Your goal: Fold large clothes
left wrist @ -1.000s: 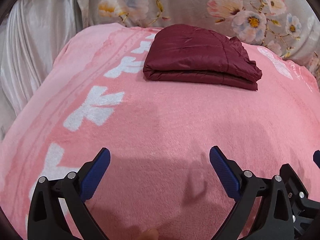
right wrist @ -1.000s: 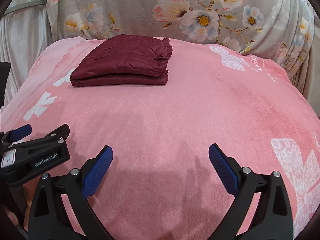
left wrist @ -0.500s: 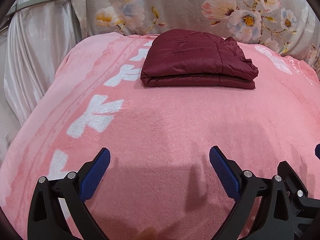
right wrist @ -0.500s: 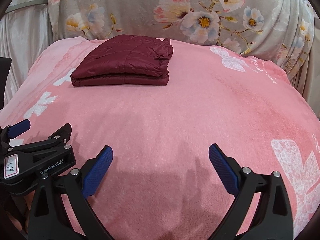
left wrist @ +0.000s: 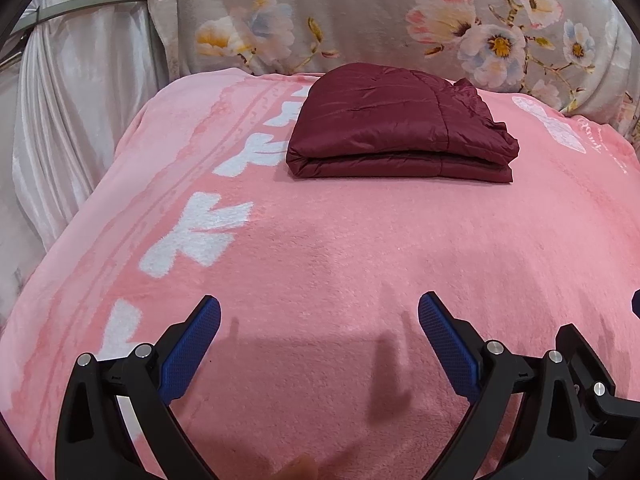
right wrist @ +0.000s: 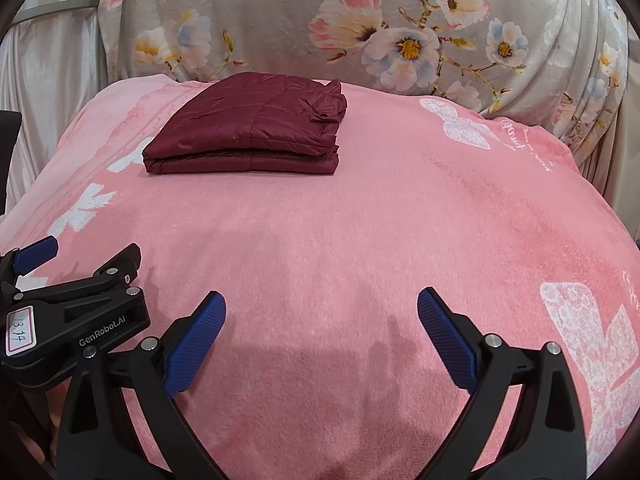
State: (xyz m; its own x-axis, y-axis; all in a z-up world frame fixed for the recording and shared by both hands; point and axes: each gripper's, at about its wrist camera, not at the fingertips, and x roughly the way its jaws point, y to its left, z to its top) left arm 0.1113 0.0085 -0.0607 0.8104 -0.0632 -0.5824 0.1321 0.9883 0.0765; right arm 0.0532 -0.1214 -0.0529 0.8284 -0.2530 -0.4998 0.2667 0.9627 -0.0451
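A dark red quilted jacket [left wrist: 396, 128] lies folded into a flat rectangular stack at the far side of the pink blanket [left wrist: 320, 260]; it also shows in the right wrist view [right wrist: 252, 136]. My left gripper [left wrist: 319, 312] is open and empty, low over the blanket near its front, well short of the jacket. My right gripper [right wrist: 322, 308] is open and empty too, beside the left one. The left gripper's body [right wrist: 68, 312] shows at the lower left of the right wrist view.
A grey floral cloth [right wrist: 360, 28] covers the backrest behind the blanket. Pale satin curtains [left wrist: 68, 120] hang at the left. The blanket has white butterfly prints [right wrist: 464, 124] and drops away at its left and right edges.
Both grippers have drawn back a little and tilted up, so the folded jacket sits lower and more level in the views. The jacket has not moved. Both jaws stayed open.
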